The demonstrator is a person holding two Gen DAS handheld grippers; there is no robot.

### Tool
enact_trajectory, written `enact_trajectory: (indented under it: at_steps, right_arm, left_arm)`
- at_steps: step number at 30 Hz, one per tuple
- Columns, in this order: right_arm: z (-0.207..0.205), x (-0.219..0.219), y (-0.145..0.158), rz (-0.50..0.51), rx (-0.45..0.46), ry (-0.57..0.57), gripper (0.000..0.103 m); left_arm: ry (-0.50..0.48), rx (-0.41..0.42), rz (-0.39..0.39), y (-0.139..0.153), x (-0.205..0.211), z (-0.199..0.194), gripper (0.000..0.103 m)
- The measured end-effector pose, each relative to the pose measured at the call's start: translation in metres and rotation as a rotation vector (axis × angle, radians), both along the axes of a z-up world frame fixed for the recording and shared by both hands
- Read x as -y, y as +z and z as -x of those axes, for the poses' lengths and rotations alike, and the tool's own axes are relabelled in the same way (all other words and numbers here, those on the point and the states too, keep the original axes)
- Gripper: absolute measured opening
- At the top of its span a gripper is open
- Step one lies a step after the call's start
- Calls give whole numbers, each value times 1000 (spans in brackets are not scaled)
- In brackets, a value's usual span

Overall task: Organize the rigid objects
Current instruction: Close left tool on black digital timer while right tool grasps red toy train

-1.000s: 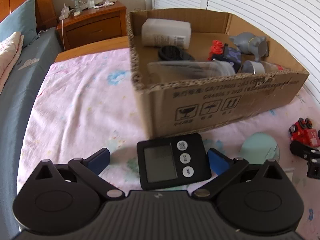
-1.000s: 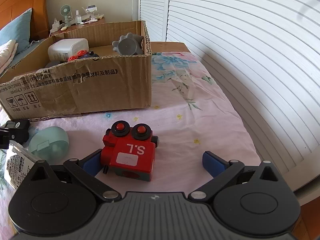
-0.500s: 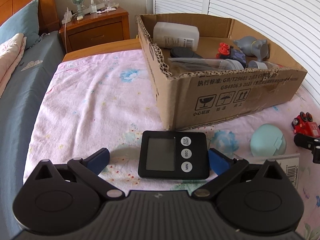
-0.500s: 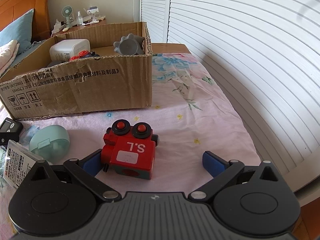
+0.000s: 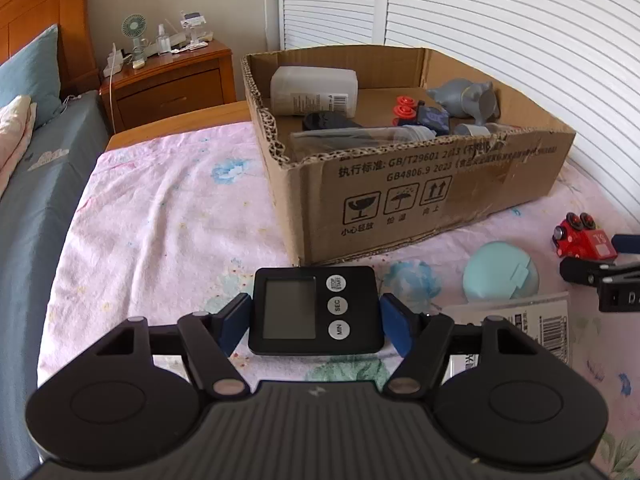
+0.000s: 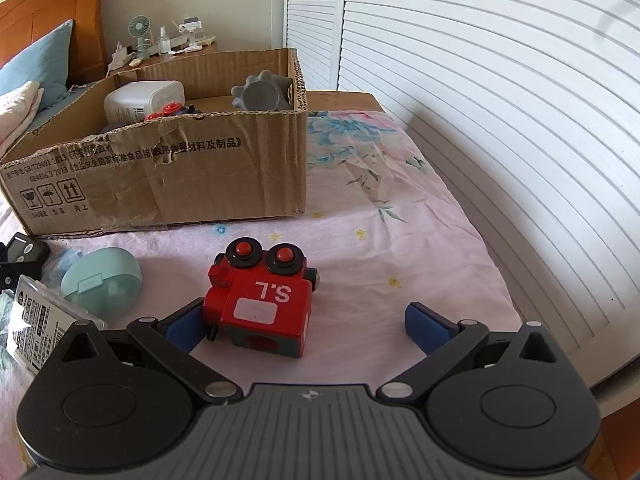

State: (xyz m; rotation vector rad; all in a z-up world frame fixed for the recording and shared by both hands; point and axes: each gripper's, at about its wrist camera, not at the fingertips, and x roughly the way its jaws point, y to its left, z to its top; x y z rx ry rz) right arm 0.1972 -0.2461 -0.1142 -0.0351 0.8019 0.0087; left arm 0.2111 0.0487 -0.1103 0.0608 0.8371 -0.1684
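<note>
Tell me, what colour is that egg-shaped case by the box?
Pale mint green egg-shaped case; clearest in the right wrist view.

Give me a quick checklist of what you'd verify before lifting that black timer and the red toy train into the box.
1. Left hand-held gripper closed on the black timer: ok, both blue pads sit against its sides.
2. Timer level in the grip: ok, it looks square between the pads.
3. Right hand-held gripper gripping the red toy train: not ok, jaws are wide open; only the left pad is near the toy.
4. Cardboard box open on top: ok.
5. Free room inside the box: cannot tell, several items already lie there.
6. Mint green case clear of the train: ok, it lies apart, to the left.
</note>
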Motion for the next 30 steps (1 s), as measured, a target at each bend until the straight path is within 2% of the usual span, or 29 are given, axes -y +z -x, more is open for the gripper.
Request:
enact_trajectory:
  at_steps: [12,19,25,26,30]
  right_arm:
    - [7,2,-3,-4,43,21,103]
    - [9,-7,-4,-2,53,-38,103]
    - [10,-26,-5,2,68,9,103]
    - [10,-27,-5,2,74,14,101]
    - [11,-29,-1,-1,90,29,85]
  left_arm:
    - [2,7,6,0,-2,4,69]
    - [1,9,7,-1,-2,4,69]
    - [-4,8,9,0,-1,5,69]
    - [-5,8,10,0,-2,5,69]
    - [-5,7,10,-1,-1,5,69]
